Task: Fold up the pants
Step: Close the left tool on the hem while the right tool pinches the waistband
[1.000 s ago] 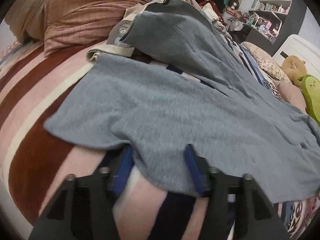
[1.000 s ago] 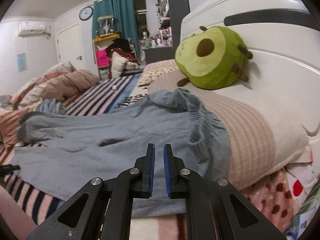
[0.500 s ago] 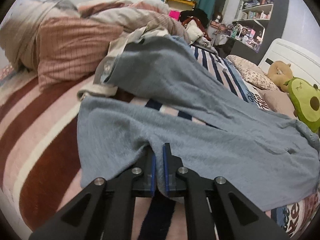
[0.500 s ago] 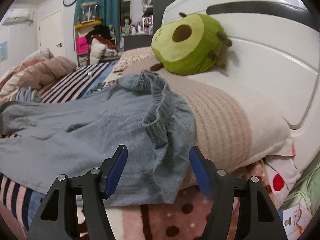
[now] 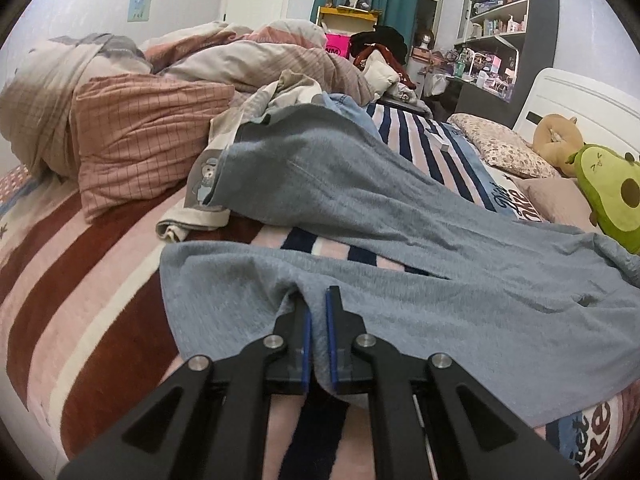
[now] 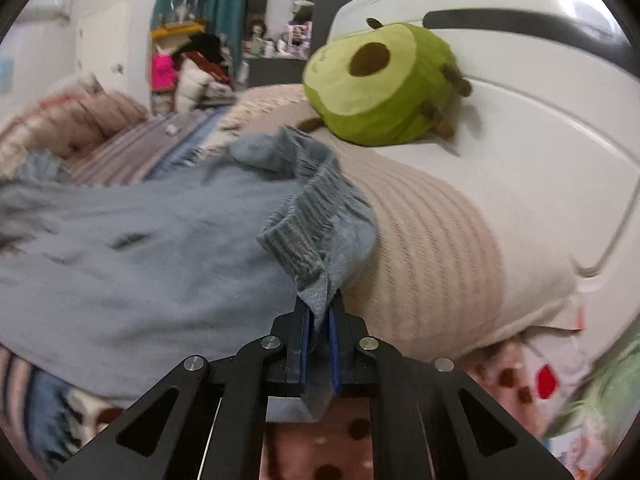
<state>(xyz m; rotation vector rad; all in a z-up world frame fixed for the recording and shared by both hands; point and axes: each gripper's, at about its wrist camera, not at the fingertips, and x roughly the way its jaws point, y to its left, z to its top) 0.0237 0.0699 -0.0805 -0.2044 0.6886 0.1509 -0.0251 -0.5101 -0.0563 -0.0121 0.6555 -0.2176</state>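
Grey-blue pants (image 5: 420,280) lie spread across the striped bed, legs toward the left and waist toward the headboard. My left gripper (image 5: 316,300) is shut on the hem edge of the near leg. In the right wrist view the pants (image 6: 140,264) end in a ribbed waistband (image 6: 316,220) that is bunched against a beige pillow (image 6: 432,248). My right gripper (image 6: 320,312) is shut on the near corner of that waistband, with fabric hanging between the blue pads.
A green avocado plush (image 6: 380,84) sits on the pillow by the white headboard (image 6: 540,120). A heap of pink quilts and a checked pillow (image 5: 144,136) lie at the far left. Other clothes (image 5: 208,184) lie under the far pant leg.
My left gripper closed on the near leg's edge and lifted slightly. My right gripper opened, moved onto the waistband and closed on its corner.
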